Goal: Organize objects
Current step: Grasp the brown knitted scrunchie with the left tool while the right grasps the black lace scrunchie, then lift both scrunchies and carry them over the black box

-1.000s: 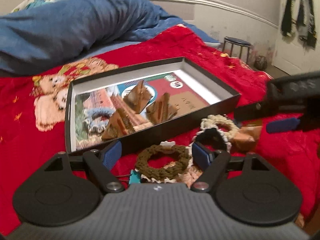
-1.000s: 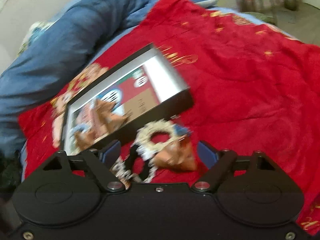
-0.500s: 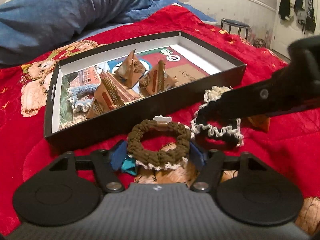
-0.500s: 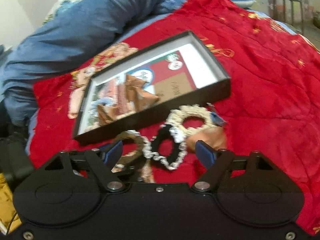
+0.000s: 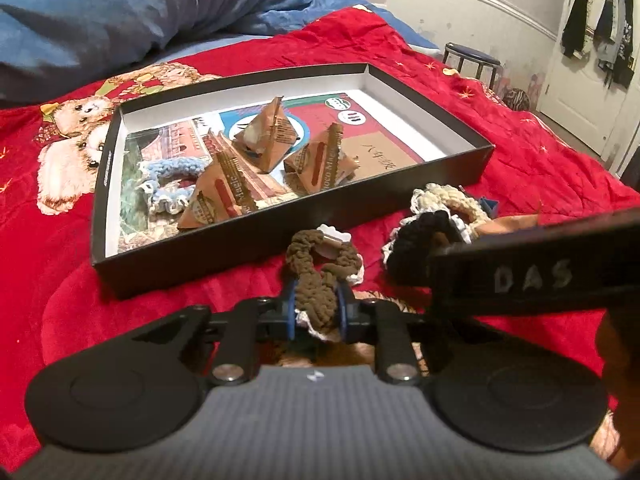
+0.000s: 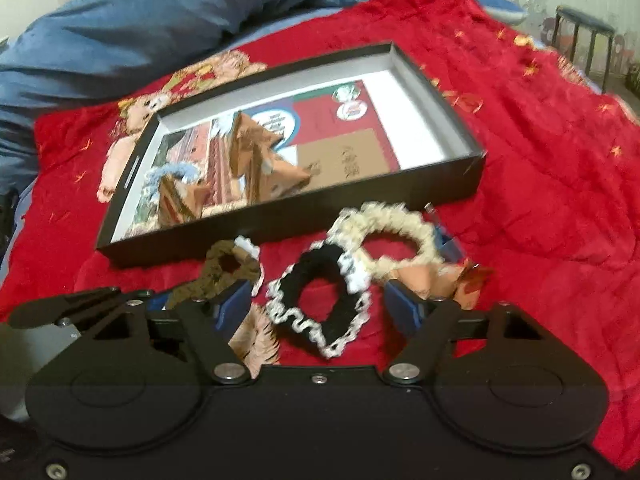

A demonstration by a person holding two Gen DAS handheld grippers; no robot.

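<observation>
Three paper packets (image 5: 276, 136) and a blue scrunchie (image 5: 168, 184) are sitting in the box (image 5: 280, 236) already. I am closing my left gripper (image 5: 316, 312) fingers on the brown scrunchie (image 5: 316, 276) at lower centre, while my right gripper (image 6: 316, 308) fingers, wide but narrowing, are straddling the black scrunchie (image 6: 320, 300) on the bed (image 5: 540, 148); the cream one (image 6: 392, 236) is waiting beside it.

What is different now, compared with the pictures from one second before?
The left claw has closed on the brown hair tie, squeezing it narrow. The right claw moved in around the black hair tie and is closing, not yet pressing it. The box, its packets and the cream hair tie stayed put.
</observation>
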